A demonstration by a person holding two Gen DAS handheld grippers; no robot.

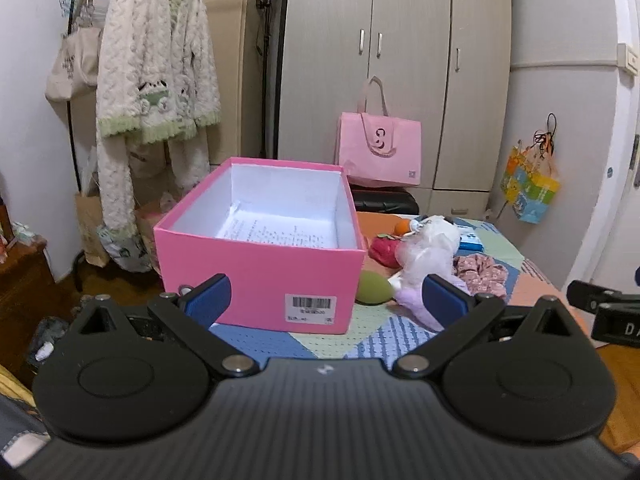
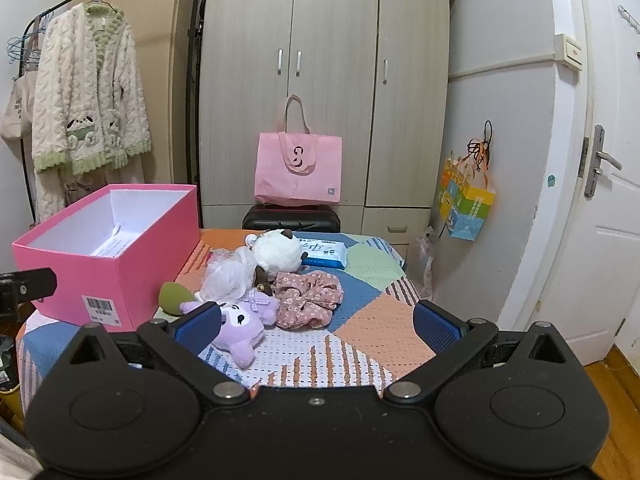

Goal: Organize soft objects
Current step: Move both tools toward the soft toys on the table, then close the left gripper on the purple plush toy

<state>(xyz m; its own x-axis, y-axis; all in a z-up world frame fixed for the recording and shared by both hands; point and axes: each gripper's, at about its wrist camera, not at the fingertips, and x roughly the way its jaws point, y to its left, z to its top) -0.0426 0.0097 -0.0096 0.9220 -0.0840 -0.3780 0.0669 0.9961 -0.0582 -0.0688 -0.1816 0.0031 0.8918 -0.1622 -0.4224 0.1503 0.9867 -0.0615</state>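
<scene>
left claw point(image 1: 326, 300) wide | right claw point(image 2: 318, 322) wide | one pink box point(image 2: 108, 256); two plush toys point(image 2: 240, 320)

Even soft indoor light, faint shadows, no glare, strong fisheye bend at edges, slight blur

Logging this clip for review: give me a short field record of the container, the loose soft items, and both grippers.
container: pink box, open, only a printed sheet inside
soft items: purple plush, white plush, floral scrunchie, white mesh pouf, green sponge, all on the patchwork cloth right of the box
left gripper: open, holding nothing
right gripper: open, holding nothing
progress: nothing boxed yet
</scene>
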